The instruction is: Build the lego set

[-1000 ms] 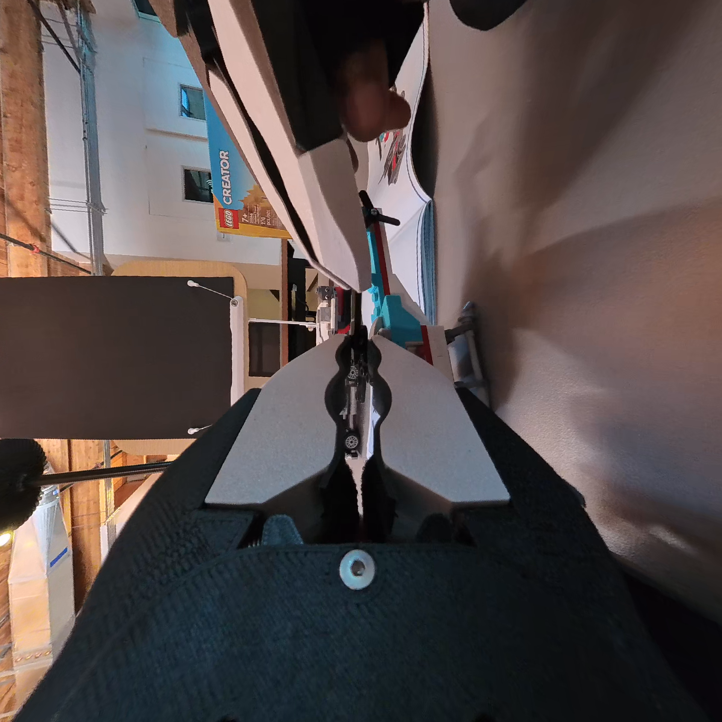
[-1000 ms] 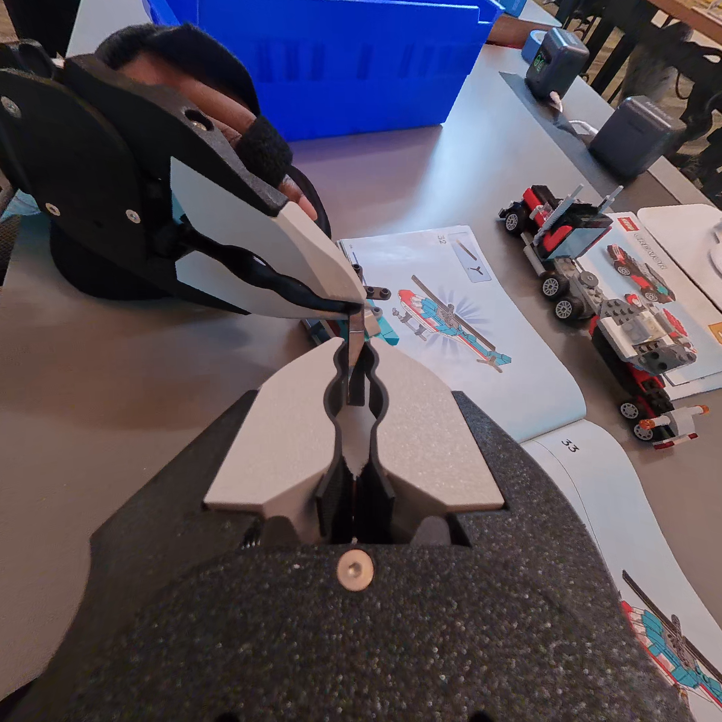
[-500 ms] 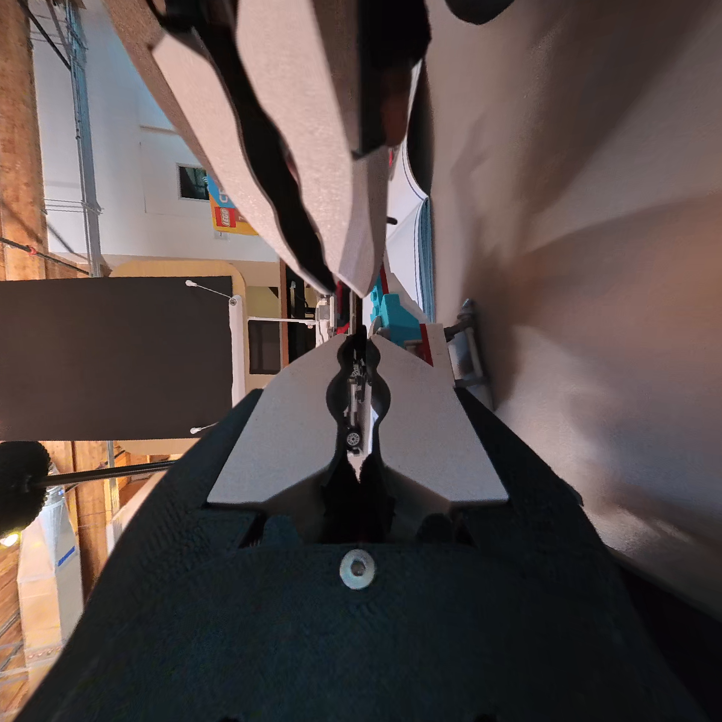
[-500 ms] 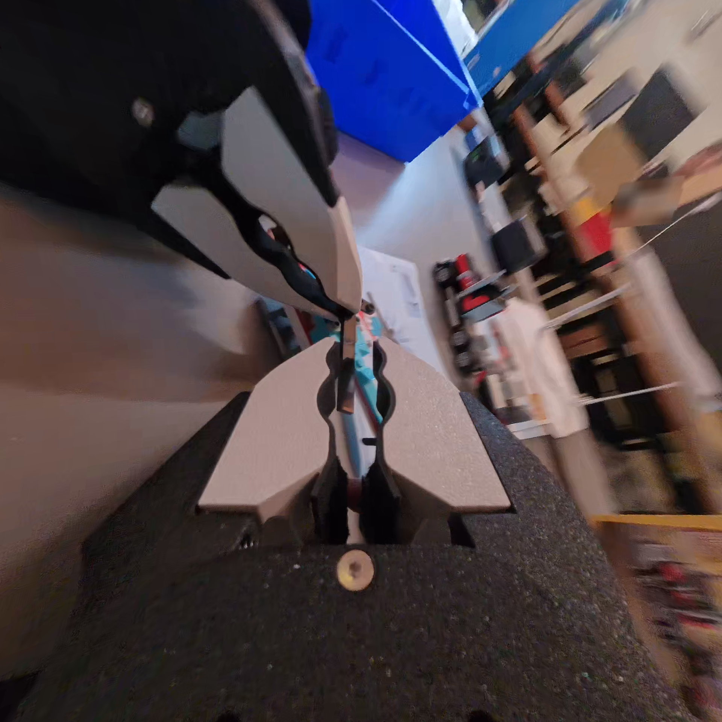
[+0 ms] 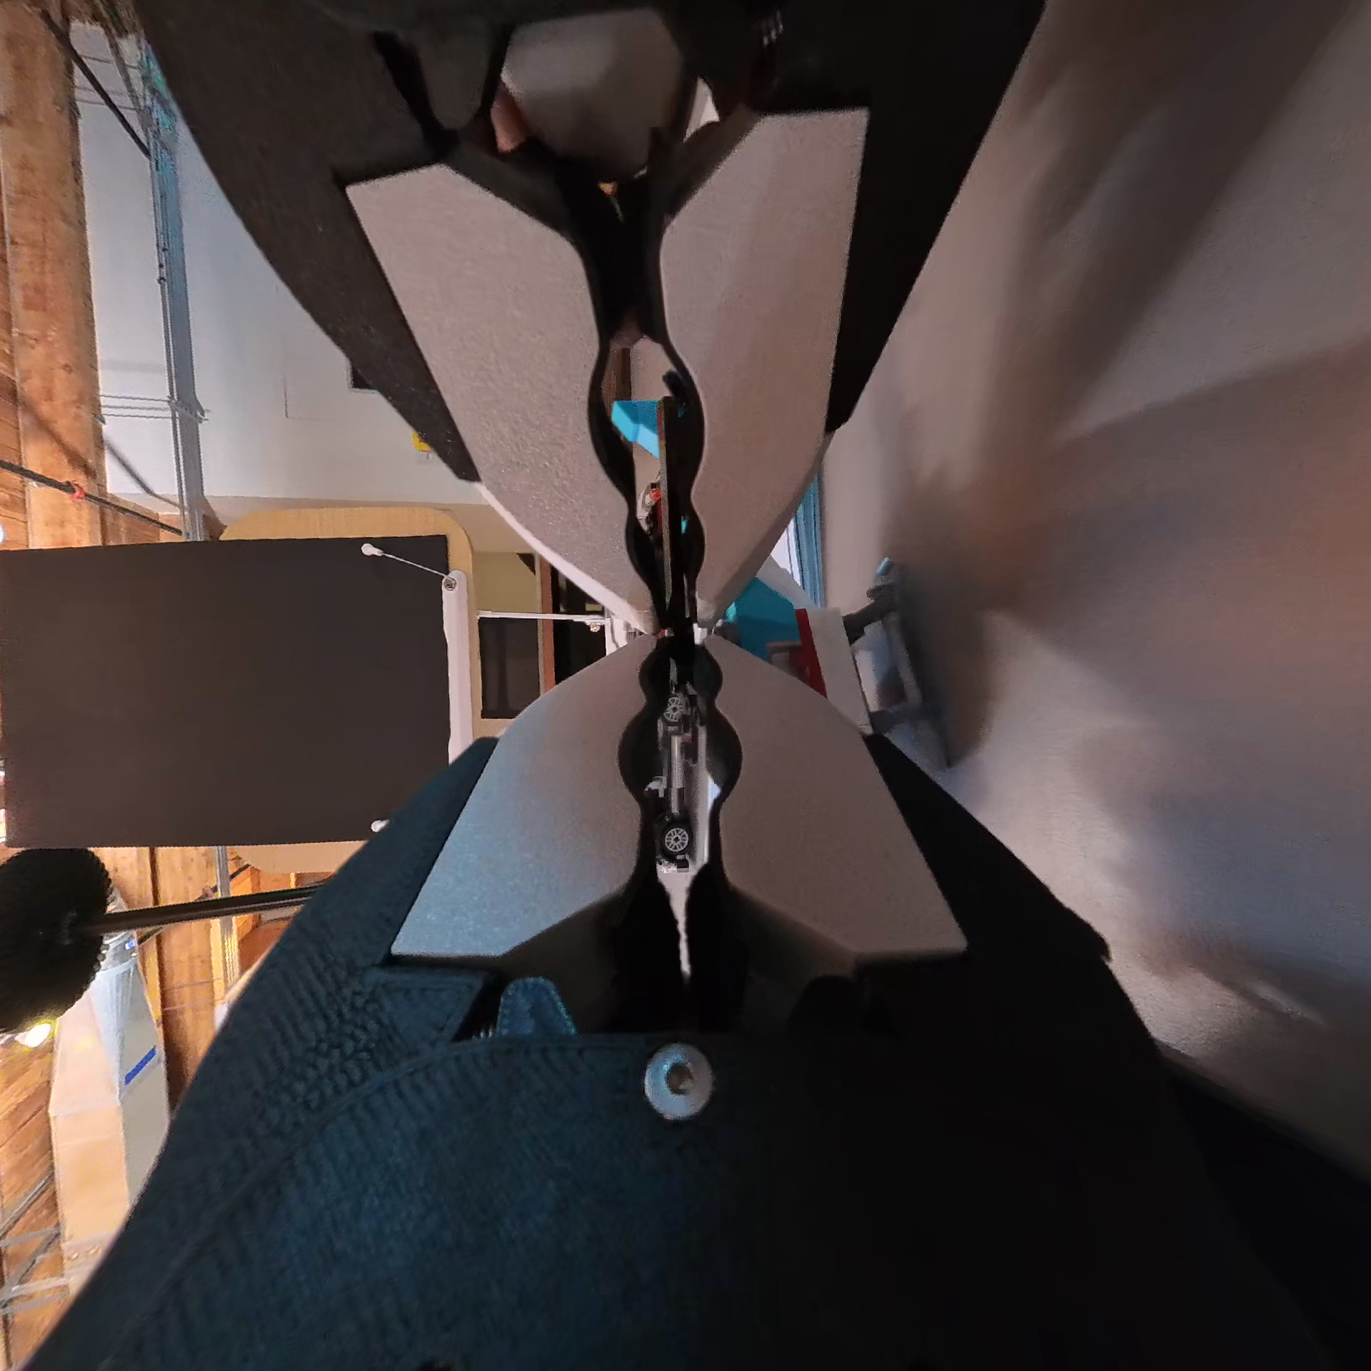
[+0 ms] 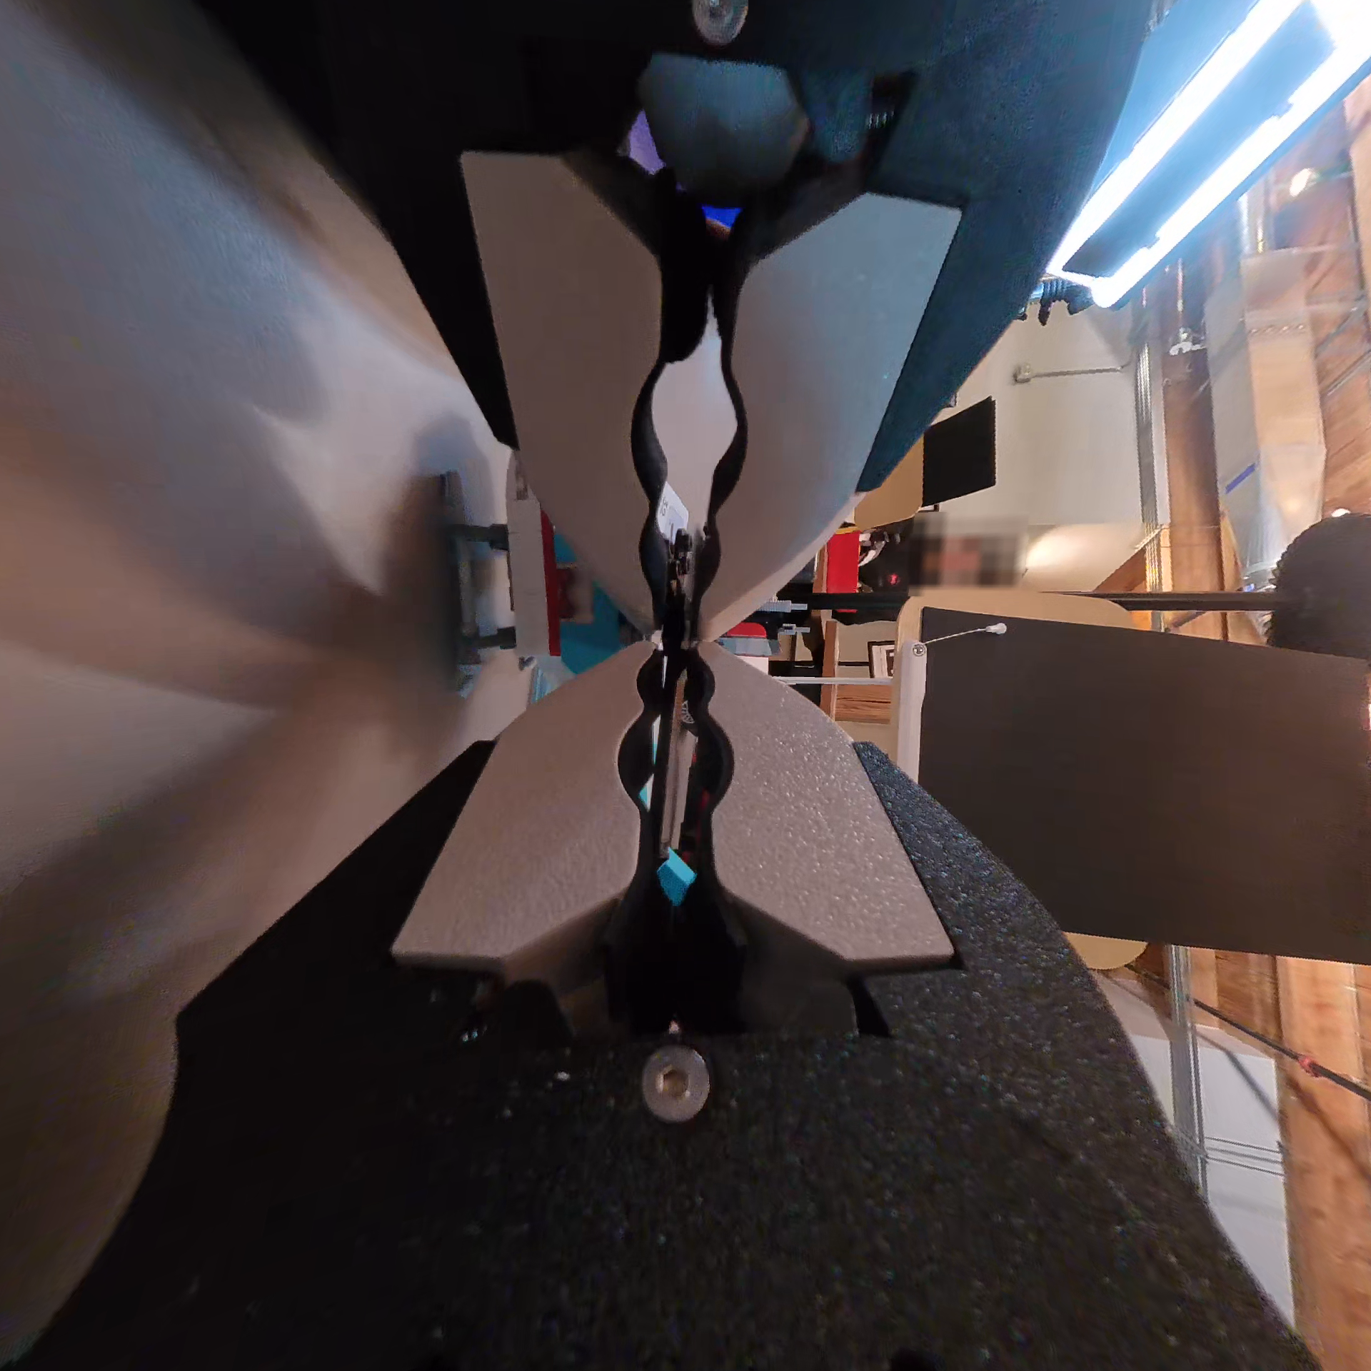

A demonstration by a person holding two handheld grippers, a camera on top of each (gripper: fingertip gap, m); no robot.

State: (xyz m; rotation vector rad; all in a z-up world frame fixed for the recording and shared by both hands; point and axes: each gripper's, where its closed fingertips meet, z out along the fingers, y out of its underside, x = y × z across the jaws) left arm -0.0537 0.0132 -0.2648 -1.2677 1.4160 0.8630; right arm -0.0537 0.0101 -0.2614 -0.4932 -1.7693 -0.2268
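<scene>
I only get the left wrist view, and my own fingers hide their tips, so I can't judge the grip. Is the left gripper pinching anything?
Observer: Yes. In the right wrist view the left gripper is nearly shut, and its tips appear to pinch a small black piece. The wider gap behind the tips holds nothing.
Operator: How far back does the other gripper hold its part?
Observer: Deep. A thin black strip runs from the tips of the right gripper back between its fingers. It ends by a teal block near their base.
</scene>
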